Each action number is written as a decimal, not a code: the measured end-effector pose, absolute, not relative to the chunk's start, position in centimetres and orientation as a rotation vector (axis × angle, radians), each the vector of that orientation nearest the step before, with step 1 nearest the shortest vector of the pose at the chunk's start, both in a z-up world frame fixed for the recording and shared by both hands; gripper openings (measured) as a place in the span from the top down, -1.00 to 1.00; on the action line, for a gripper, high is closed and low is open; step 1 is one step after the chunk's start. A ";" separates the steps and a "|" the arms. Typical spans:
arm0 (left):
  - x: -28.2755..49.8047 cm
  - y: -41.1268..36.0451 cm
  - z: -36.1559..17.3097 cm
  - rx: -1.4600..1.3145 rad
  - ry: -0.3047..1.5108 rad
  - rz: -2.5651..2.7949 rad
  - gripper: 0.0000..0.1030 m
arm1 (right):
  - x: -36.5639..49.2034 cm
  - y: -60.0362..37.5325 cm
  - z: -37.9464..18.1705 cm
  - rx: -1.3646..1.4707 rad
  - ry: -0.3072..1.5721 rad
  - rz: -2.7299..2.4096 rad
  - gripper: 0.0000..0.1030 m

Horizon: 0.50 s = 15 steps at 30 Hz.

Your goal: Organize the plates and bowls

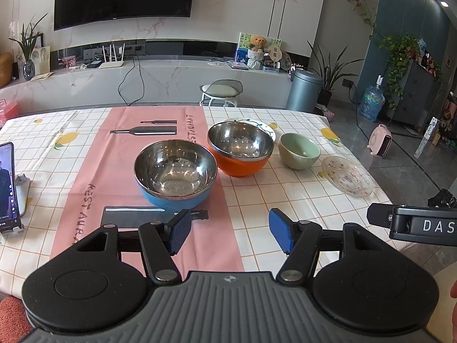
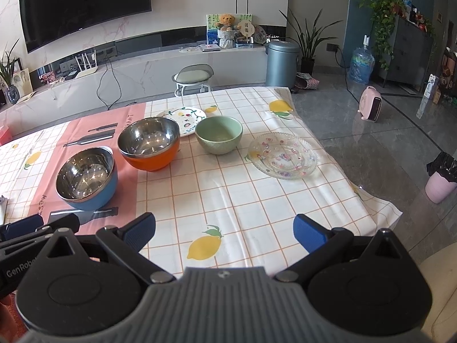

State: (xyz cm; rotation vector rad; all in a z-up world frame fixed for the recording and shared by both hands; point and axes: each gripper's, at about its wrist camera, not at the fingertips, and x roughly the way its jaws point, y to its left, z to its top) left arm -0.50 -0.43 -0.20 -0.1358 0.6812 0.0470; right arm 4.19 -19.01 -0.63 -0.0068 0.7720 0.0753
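Observation:
On the table stand a blue steel-lined bowl (image 1: 175,173) (image 2: 85,178), an orange steel-lined bowl (image 1: 240,148) (image 2: 148,143), a green ceramic bowl (image 1: 298,150) (image 2: 218,134), a clear glass plate (image 1: 347,175) (image 2: 282,154) and a white patterned plate (image 1: 265,127) (image 2: 188,115) behind the orange bowl. My left gripper (image 1: 228,233) is open and empty, just short of the blue bowl. My right gripper (image 2: 224,230) is open and empty over the tablecloth at the near edge. It also shows in the left wrist view (image 1: 411,224).
A phone on a stand (image 1: 7,188) is at the table's left edge. The table's right edge (image 2: 371,197) drops to the floor, where a pink bin (image 2: 441,178) and a pink heater (image 2: 371,104) stand. A stool (image 1: 221,91) is beyond the table.

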 end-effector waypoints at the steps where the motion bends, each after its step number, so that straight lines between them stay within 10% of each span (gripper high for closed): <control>1: -0.3 -0.5 -0.4 -0.136 0.681 0.047 -0.44 | 4.2 -19.0 -0.6 -0.007 0.773 0.076 -0.95; 15: -0.4 -0.4 -0.7 -0.138 0.692 0.041 -0.44 | 4.3 -18.6 -0.8 -0.004 0.785 0.084 -0.95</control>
